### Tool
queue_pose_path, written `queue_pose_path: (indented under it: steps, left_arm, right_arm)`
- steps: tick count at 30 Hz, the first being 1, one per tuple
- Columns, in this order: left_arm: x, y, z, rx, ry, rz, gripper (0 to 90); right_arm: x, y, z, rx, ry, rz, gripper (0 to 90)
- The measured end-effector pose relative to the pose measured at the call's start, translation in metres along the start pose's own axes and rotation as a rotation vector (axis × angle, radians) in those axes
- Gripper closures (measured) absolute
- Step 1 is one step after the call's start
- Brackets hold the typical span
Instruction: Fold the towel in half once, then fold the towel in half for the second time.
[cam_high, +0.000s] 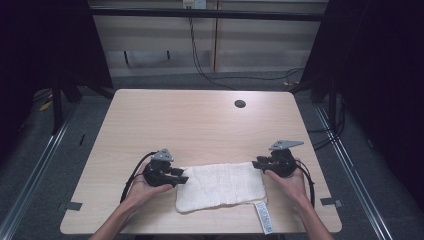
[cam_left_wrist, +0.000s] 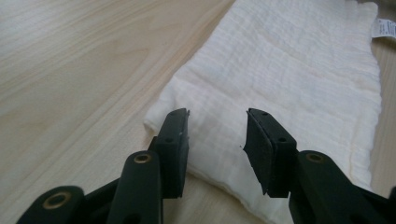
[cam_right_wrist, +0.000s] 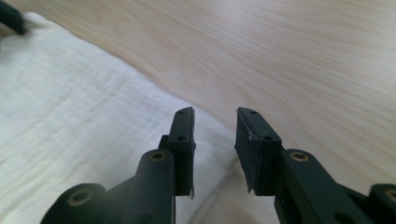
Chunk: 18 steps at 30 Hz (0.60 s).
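No legible text anywhere. Dark print on a white care tag (cam_high: 263, 217) sewn to the folded white cloth (cam_high: 220, 186), lower centre of the high view, too small to read; same tag (cam_left_wrist: 385, 29) at the upper right of the left gripper view, lettering blurred.

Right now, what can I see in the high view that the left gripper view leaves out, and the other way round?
The high view takes in both hands with the left tongs and right tongs at opposite ends of the white cloth, plus the table's dark round hole. The left gripper view gives the close-up: its tongs stand open over the cloth's corner, the weave plain. Both share the cloth, its label and the wooden table.
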<state>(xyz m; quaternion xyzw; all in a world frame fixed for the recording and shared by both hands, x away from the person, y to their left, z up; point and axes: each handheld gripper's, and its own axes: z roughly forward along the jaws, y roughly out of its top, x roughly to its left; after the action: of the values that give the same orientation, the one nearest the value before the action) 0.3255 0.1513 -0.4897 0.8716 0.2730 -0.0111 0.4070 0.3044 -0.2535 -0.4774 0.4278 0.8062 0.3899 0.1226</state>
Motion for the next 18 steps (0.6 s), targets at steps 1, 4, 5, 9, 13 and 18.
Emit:
queue_pose_path:
  steps: [1, 4, 5, 9, 13, 18]
  left_arm:
    - [0.000, 0.000, 0.000, 0.000, 0.000, 0.000, 57.8]
    - [0.003, 0.000, -0.006, -0.013, 0.021, -0.012, 56.4]
    - [0.004, 0.000, -0.008, -0.009, 0.023, -0.015, 55.5]
    - [0.016, 0.000, -0.015, -0.036, 0.021, -0.071, 48.5]
    - [0.021, -0.001, -0.019, -0.049, 0.026, -0.089, 45.0]
    - [0.022, -0.001, -0.024, -0.062, 0.041, -0.107, 41.3]
  right_arm:
    - [0.000, 0.000, 0.000, 0.000, 0.000, 0.000, 67.9]
    - [0.017, 0.001, -0.008, -0.020, 0.047, -0.034, 66.2]
    - [0.020, 0.002, -0.010, -0.025, 0.060, -0.036, 65.3]
    - [0.037, 0.009, -0.011, -0.037, 0.139, -0.046, 61.2]
    - [0.046, 0.013, -0.005, -0.024, 0.173, -0.055, 59.2]
    - [0.069, 0.019, 0.005, -0.001, 0.223, -0.087, 55.2]
